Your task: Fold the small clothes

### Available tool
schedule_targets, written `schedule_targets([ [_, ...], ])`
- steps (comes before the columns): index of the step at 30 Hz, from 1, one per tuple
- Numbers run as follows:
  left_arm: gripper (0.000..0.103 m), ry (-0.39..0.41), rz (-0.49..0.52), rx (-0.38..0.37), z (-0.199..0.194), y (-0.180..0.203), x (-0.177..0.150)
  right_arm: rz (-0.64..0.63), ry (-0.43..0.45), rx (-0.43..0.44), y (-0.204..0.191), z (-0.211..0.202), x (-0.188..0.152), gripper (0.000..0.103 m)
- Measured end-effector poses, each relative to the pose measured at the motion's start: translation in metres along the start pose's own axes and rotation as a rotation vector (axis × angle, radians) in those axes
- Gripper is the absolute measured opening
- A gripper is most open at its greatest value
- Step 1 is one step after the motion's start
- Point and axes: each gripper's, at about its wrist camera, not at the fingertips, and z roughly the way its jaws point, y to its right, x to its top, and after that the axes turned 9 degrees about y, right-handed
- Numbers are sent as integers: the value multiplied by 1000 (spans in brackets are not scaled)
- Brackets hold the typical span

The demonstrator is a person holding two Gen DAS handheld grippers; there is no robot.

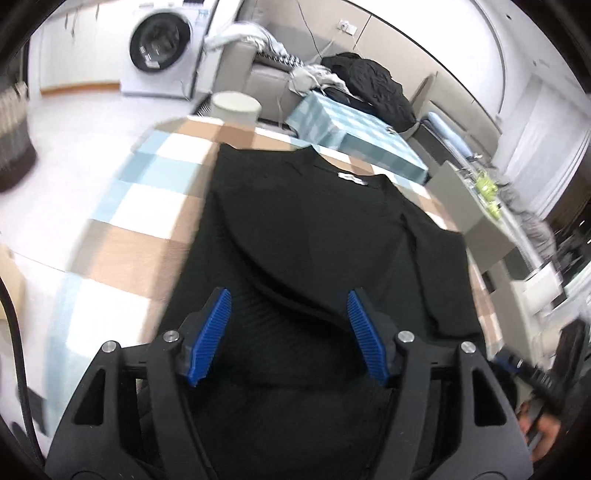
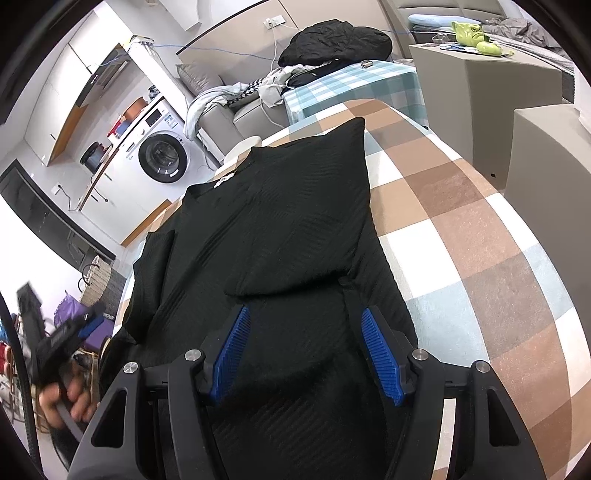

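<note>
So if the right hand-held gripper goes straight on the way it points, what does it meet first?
Most likely the black garment directly below its open fingers, lying on the checked cloth; depth is hard to judge.

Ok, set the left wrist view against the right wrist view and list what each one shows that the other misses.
Only the left wrist view shows the open left hand-held gripper close up and the round white stool in full.

Only the right wrist view shows the right hand-held gripper, open over the cloth, a hand holding the other gripper at lower left, the kitchen counter and a green toy.

Both share the black shirt with its white neck label, lying on the checked tablecloth, the washing machine and the black jacket behind.
</note>
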Motion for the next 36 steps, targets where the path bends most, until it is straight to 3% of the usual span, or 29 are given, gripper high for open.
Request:
schedule_targets([
  [3,61,-97,-48,7,43,1,5,8,9,-10,3,-5,-2,65],
  [5,52,-137,-81,49,61,-5,3,17,16,-24,6,-9,-5,65],
  [7,7,-142,-124,58,76,-11,2,23,17,-33,10,-11,-7,65],
  [10,3,-100,-107,52,81,-2,6,32,14,-46,14,-12,-9,65],
  [12,3,-54,-41,-14,73,22,12,37,13,-48,17,-13,-10,65],
  [14,5,-17,22,-111,60,49,16,36,14,-52,18,-13,-9,65],
  [15,18,-5,61,-144,53,63,17,39,13,-53,19,-13,-9,65],
  [16,46,-5,87,-168,49,72,17,42,14,-51,19,-14,-9,65],
  [18,75,20,126,-173,35,84,16,45,16,-47,19,-16,-9,65],
  [20,75,74,155,-167,19,84,14,40,17,-44,18,-17,-9,65],
  [23,75,89,171,-92,-1,68,5,42,19,-40,20,-21,-11,65],
  [28,75,94,156,93,-44,21,-23,19,27,-45,25,-34,-12,65],
  [32,75,80,102,206,-80,-27,-53,-37,36,-61,32,-51,-15,65],
  [36,75,48,16,245,-107,-69,-88,-101,-5,-71,45,-61,-26,65],
])
